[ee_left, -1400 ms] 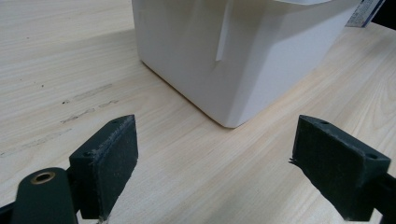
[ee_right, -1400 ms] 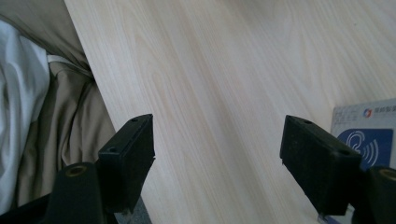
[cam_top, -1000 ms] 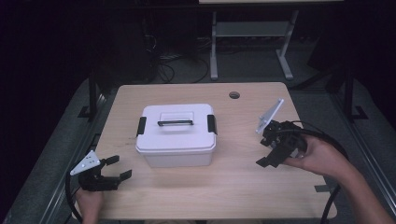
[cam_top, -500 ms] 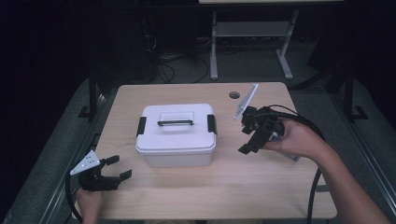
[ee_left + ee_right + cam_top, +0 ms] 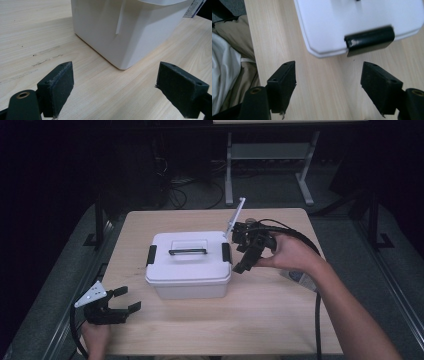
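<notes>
While the white lidded box [image 5: 190,265] stands shut at the middle of the table [image 5: 280,320], the right gripper [image 5: 246,251] is held wide open and empty just beside the black latch [image 5: 226,252] on the box's right end. Should the jaws be closed off-centre, the latch could be missed or the box pushed sideways. The left gripper [image 5: 122,302] rests open and empty near the front left corner. The contents are hidden by the lid.

Dim room around a lit wooden table

The pale wood table [image 5: 280,320] fills the frame's centre; grey floor [image 5: 55,270] flanks it, and a white metal stand [image 5: 270,155] with tangled cables [image 5: 185,190] sits top centre.
</notes>
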